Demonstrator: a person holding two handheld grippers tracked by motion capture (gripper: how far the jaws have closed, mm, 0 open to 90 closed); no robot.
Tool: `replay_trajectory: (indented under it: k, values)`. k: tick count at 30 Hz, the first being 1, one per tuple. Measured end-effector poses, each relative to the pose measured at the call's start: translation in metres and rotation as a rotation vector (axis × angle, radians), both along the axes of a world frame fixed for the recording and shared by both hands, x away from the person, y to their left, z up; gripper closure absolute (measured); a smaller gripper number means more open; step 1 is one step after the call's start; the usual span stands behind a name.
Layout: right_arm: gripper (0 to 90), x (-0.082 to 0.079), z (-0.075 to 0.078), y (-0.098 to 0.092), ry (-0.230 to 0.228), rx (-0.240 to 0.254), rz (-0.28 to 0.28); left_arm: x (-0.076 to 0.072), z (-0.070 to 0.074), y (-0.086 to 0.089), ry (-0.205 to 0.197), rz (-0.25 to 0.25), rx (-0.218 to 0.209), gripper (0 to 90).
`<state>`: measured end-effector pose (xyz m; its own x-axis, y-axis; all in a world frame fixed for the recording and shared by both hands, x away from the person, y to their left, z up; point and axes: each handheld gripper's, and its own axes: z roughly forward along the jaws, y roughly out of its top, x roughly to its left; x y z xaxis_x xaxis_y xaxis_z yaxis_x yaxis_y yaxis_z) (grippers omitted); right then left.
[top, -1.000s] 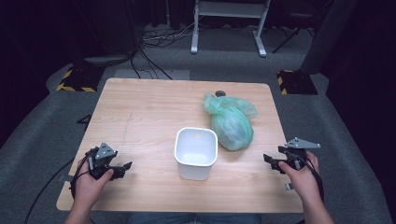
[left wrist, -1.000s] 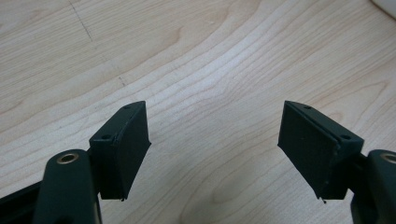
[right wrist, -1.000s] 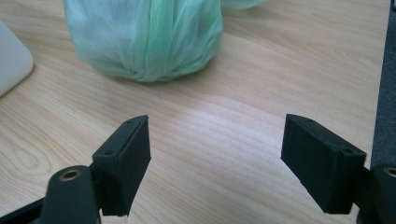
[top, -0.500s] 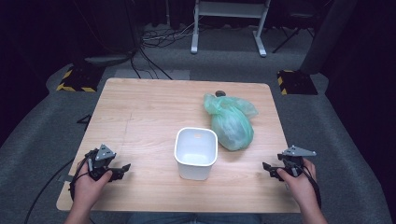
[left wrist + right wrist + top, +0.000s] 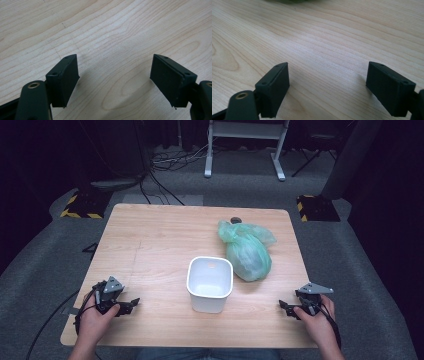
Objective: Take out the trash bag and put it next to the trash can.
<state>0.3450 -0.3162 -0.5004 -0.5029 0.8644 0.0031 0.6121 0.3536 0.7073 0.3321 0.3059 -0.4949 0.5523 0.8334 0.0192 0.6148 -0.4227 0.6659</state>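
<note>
On the table [image 5: 150, 245] a white tub [image 5: 210, 283] stands upright and open near the middle of the near half, with a knotted green bag [image 5: 247, 252] just beside it at about its 1 o'clock; from the high view it cannot be told whether the two touch. The bag's long axis runs from its knotted neck at 11 o'clock down to its fuller end at 5 o'clock.

The right gripper [image 5: 289, 309] rests low at the near right corner, its jaws pointing toward 9 o'clock. The bag lies from it at about 11 o'clock, and the tub at about 10 o'clock. Its jaws have just been opening and now stand wide apart with nothing between them; in the right gripper view bare wood shows between the two fingers [image 5: 274, 86], and a sliver of green sits at the top edge.

The left gripper [image 5: 131, 304] sits at the near left corner, pointing toward 3 o'clock, well apart from both things; the tub lies at its 2 o'clock. Its fingers [image 5: 65, 75] too are spread with only wood between them.

The right hand is plainly the nearer one to the bag, so a reach for it would likely fall to that side, swinging from 9 o'clock round toward 11 to meet the fuller end first.
</note>
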Motion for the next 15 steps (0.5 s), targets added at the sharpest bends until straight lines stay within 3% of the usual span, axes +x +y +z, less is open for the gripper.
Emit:
replay_trajectory:
  k: [6,11,15]
  values:
    - [15.1,-0.004,-0.005,0.001,-0.043,0.019,-0.023,0.001,-0.004,0.001,-0.009,-0.009,-0.010,19.9]
    - [15.0,-0.005,-0.005,0.001,-0.045,0.020,-0.030,0.003,-0.011,0.005,-0.033,-0.027,-0.067,16.3]
    - [14.4,-0.005,-0.005,0.001,-0.045,0.019,-0.033,0.003,-0.011,0.006,-0.035,-0.030,-0.065,15.4]
